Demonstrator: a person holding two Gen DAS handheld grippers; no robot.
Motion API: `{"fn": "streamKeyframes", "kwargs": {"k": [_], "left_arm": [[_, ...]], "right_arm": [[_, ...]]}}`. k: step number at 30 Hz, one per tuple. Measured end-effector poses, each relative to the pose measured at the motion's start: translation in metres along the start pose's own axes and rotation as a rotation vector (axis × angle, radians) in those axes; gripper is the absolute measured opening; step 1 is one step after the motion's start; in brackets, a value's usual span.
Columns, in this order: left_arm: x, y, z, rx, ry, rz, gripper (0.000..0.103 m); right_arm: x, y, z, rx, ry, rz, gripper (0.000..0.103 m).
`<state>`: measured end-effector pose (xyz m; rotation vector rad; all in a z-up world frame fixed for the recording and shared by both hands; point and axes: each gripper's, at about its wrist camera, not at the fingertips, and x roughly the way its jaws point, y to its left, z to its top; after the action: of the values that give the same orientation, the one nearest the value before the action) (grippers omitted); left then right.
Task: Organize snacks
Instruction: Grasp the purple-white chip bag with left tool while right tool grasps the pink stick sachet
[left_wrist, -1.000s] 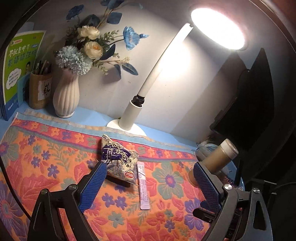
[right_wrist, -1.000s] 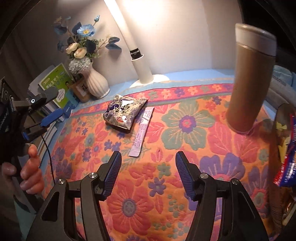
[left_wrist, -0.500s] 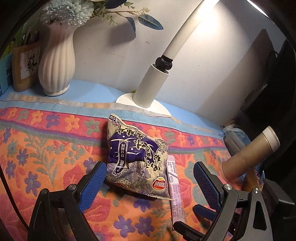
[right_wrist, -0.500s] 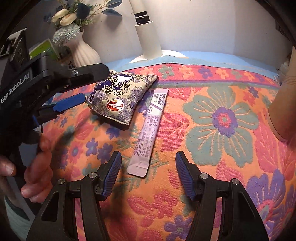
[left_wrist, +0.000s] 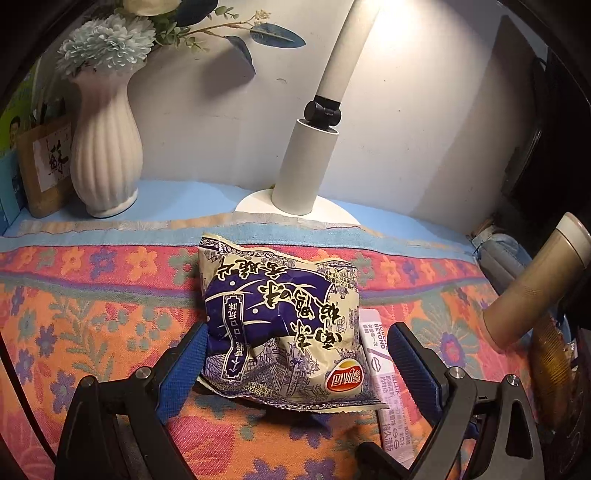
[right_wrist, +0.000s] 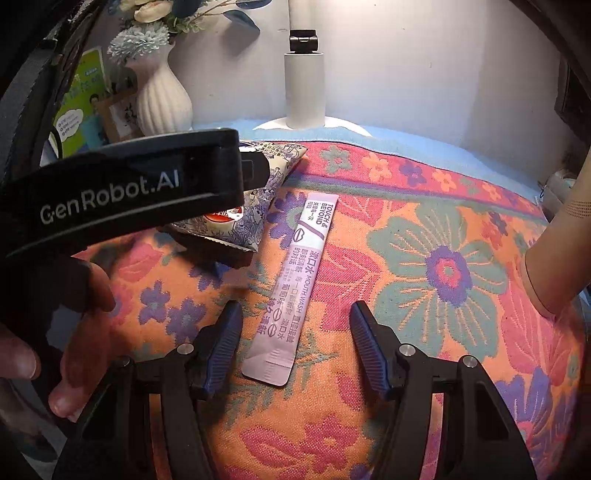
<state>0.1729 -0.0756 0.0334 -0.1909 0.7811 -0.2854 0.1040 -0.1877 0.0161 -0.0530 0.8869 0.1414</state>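
Note:
A purple-and-cream chip bag (left_wrist: 284, 325) lies on the floral cloth (left_wrist: 92, 295). My left gripper (left_wrist: 295, 354) is open, its blue pads on either side of the bag's near half, close to touching it. A thin lilac mouthwash sachet (right_wrist: 295, 280) lies just right of the bag; it also shows in the left wrist view (left_wrist: 384, 373). My right gripper (right_wrist: 295, 332) is open and straddles the sachet's near end. The left gripper's black body (right_wrist: 122, 199) covers most of the bag (right_wrist: 258, 206) in the right wrist view.
A white lamp (left_wrist: 306, 162) stands behind the bag, a white ribbed vase (left_wrist: 105, 147) with flowers at back left, next to books and a pen holder (left_wrist: 44, 166). A tan flask (left_wrist: 535, 288) stands at the right, with packets (left_wrist: 550, 373) beyond it.
Both grippers have moved forward and down. The left now brackets the chip bag; the right now brackets the sachet's near end. Both stay open.

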Motion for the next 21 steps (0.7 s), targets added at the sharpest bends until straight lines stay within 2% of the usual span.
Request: {"fn": "streamKeyframes", "kwargs": {"k": [7, 10, 16, 18, 21], "left_arm": [[0.002, -0.003, -0.002, 0.023, -0.008, 0.024, 0.094], [0.004, -0.002, -0.004, 0.028, -0.009, 0.040, 0.094], [0.000, 0.006, -0.005, 0.003, -0.026, 0.039, 0.095], [0.002, 0.008, -0.006, -0.005, -0.021, 0.046, 0.099], [0.010, 0.013, -0.005, -0.034, 0.015, 0.043, 0.100]], "right_arm": [[-0.001, -0.004, 0.004, 0.021, -0.018, -0.019, 0.029], [-0.003, -0.013, 0.003, 0.034, -0.021, -0.015, 0.020], [-0.010, -0.037, -0.007, 0.121, -0.024, 0.089, 0.020], [-0.009, -0.039, -0.007, 0.141, -0.027, 0.107, 0.020], [-0.011, -0.039, -0.008, 0.148, -0.037, 0.107, 0.020]]}}
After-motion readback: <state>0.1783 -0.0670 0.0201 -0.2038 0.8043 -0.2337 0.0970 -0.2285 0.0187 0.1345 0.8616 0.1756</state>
